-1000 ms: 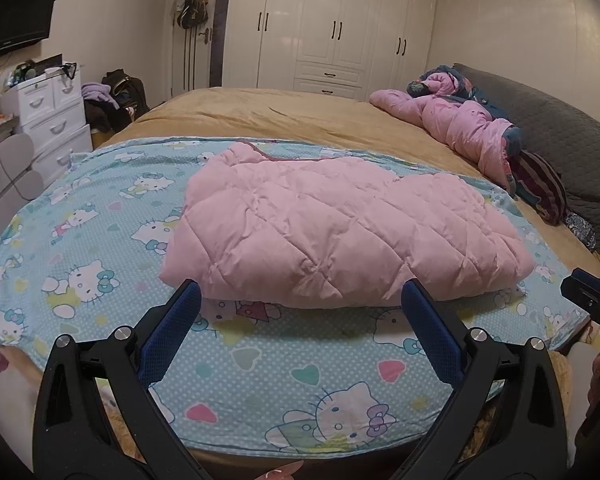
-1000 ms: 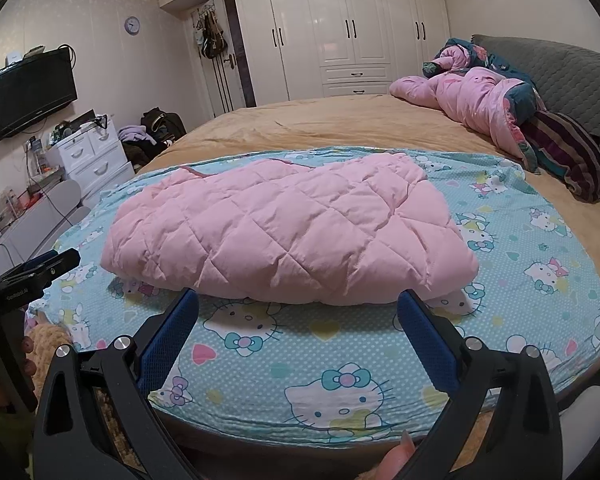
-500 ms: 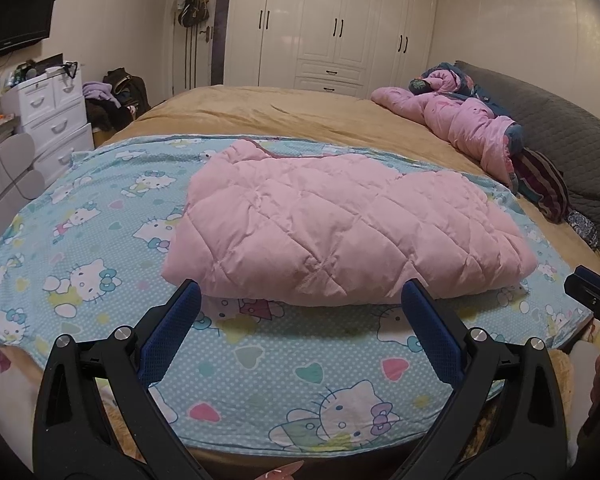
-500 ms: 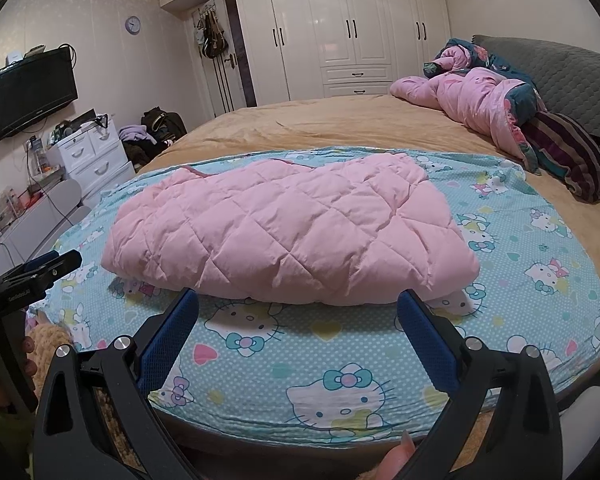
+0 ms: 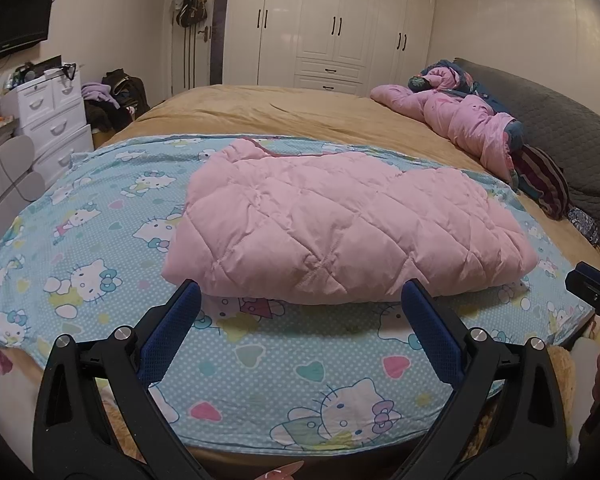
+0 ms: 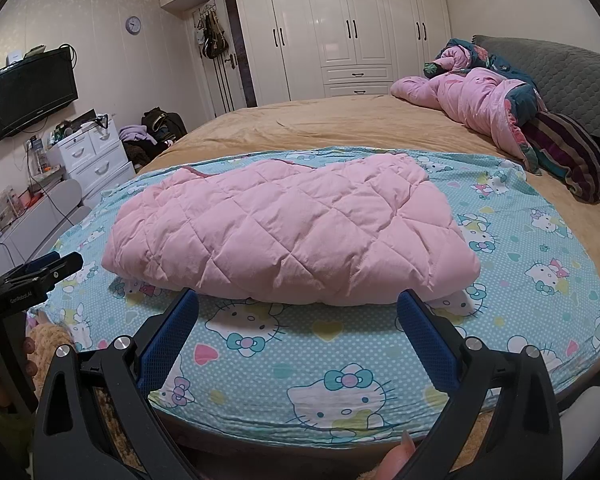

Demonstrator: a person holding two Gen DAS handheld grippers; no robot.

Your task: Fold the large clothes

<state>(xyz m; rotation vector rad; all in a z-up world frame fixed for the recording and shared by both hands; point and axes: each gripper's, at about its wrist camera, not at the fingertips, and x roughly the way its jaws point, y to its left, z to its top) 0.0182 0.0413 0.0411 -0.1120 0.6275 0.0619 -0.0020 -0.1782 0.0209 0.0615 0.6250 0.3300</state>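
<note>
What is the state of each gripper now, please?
Left gripper: open, holding nothing, short of the pink jacket.
Right gripper: open, holding nothing, also short of the jacket.

Pink diamond-quilted jacket [image 5: 340, 232] on turquoise dotted cartoon-cat sheet [image 5: 100, 240]; tan bedspread [image 5: 280, 112].

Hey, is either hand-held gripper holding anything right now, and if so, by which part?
Nothing is held. The left hand-held gripper and right hand-held gripper are both open, short of the pink quilted jacket, which lies folded on the cartoon-cat sheet.
</note>
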